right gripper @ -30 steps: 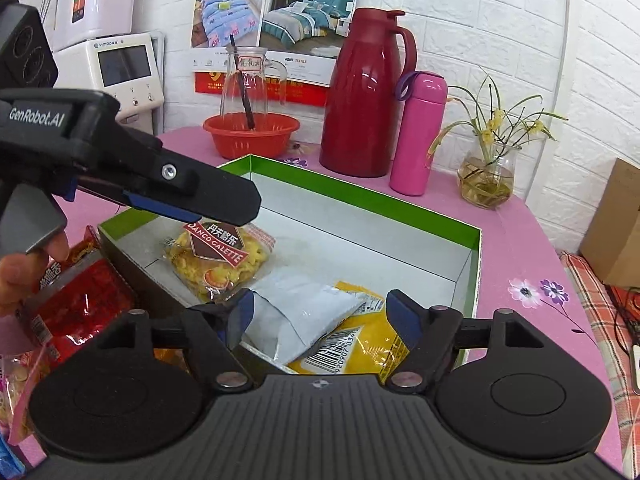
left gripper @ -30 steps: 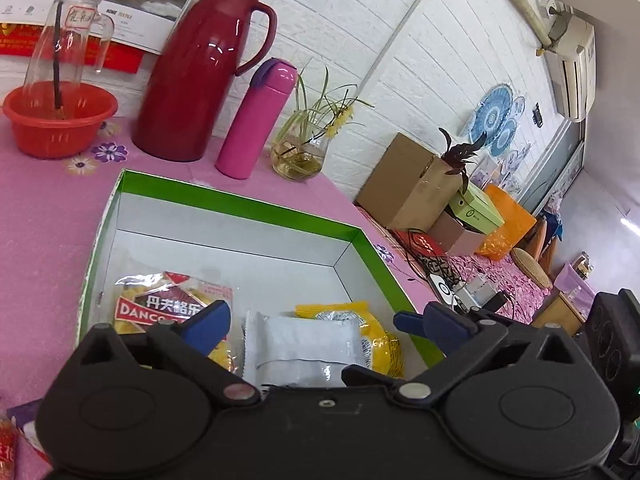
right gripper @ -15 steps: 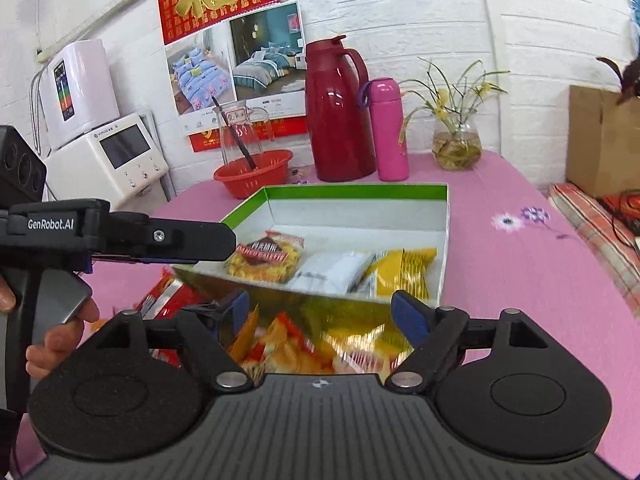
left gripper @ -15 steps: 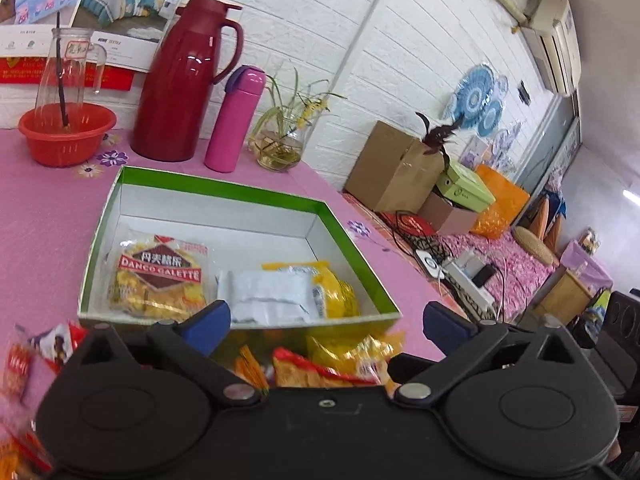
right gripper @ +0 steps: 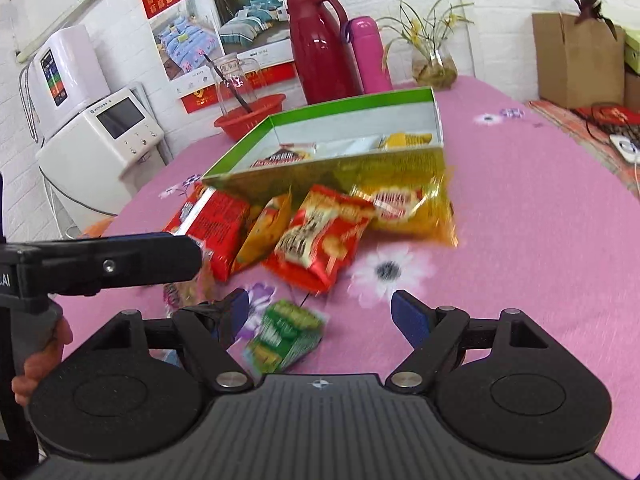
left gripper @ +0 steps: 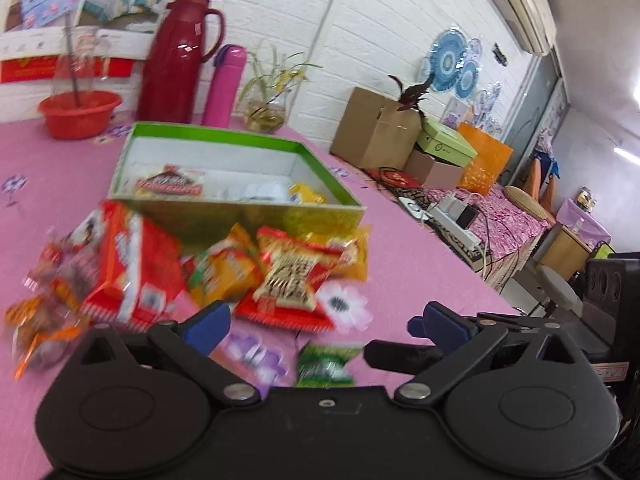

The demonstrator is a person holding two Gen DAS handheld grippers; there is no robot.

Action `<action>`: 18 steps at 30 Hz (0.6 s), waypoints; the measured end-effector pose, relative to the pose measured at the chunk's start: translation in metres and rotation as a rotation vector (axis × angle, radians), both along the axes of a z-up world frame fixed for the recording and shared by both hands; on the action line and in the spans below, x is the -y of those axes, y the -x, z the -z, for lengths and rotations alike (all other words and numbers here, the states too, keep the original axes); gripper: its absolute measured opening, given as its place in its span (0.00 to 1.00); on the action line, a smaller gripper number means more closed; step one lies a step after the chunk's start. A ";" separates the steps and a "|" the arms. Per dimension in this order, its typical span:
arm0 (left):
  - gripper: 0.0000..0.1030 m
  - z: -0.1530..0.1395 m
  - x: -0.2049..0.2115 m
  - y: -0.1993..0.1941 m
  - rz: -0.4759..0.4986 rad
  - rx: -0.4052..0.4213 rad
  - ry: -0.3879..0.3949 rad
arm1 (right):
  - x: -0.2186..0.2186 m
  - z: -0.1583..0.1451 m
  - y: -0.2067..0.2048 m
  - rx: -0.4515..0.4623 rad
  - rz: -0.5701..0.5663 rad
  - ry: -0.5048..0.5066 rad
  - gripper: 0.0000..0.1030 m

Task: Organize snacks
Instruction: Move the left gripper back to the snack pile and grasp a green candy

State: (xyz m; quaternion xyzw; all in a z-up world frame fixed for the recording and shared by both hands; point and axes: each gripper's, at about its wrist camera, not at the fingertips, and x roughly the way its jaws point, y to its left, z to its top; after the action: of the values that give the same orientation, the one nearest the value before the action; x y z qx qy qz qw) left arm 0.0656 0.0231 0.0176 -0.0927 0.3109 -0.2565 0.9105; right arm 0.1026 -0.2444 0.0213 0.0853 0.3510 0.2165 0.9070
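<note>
A green-rimmed white box (left gripper: 248, 220) (right gripper: 360, 172) sits on the pink tablecloth with a few snack packets inside. Loose packets lie in front of it: a big red one (left gripper: 136, 268) (right gripper: 216, 220), an orange one (left gripper: 224, 272), a red-and-white one (left gripper: 292, 280) (right gripper: 320, 236) and a yellow one (right gripper: 408, 212). A small green packet (left gripper: 324, 364) (right gripper: 286, 336) lies nearest, just inside my right gripper's left finger. My left gripper (left gripper: 322, 326) and right gripper (right gripper: 322, 314) are both open, holding nothing, above the cloth short of the pile.
A red bowl with a glass jug (right gripper: 250, 114), a dark red thermos jug (right gripper: 320, 44), a pink flask (right gripper: 370, 54) and a plant vase (right gripper: 434, 66) stand behind the box. White appliances (right gripper: 100, 136) are at the left. My left gripper's body (right gripper: 120, 260) reaches in from the left.
Both grippers have drawn back from over the box to the near side of the table. The loose packets in front of the box have come into view. Both stay open.
</note>
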 end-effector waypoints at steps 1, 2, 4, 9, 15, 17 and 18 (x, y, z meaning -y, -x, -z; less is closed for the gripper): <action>1.00 0.003 -0.006 0.005 -0.010 -0.006 0.006 | -0.003 0.002 0.006 -0.003 -0.002 -0.008 1.00; 1.00 0.006 -0.012 0.011 -0.022 -0.014 0.014 | -0.005 0.005 0.012 -0.005 -0.004 -0.014 1.00; 1.00 0.010 -0.020 0.020 -0.038 -0.027 0.016 | -0.009 0.010 0.021 -0.018 -0.007 -0.020 1.00; 1.00 0.020 -0.030 0.037 -0.063 -0.034 0.007 | -0.020 0.015 0.035 -0.063 -0.017 0.023 1.00; 1.00 0.027 -0.036 0.054 -0.042 -0.053 0.027 | -0.021 0.006 0.050 0.009 -0.025 0.035 1.00; 1.00 0.031 -0.039 0.060 -0.043 -0.067 0.025 | -0.019 0.003 0.055 0.022 -0.044 0.005 1.00; 1.00 0.033 -0.041 0.063 -0.044 -0.076 0.026 | -0.016 0.002 0.057 0.018 -0.064 -0.026 1.00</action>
State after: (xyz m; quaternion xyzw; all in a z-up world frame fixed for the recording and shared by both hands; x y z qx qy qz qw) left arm 0.0027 0.0641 -0.0151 -0.1211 0.3398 -0.2367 0.9021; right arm 0.0454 -0.2286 0.0194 0.0839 0.3423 0.2510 0.9016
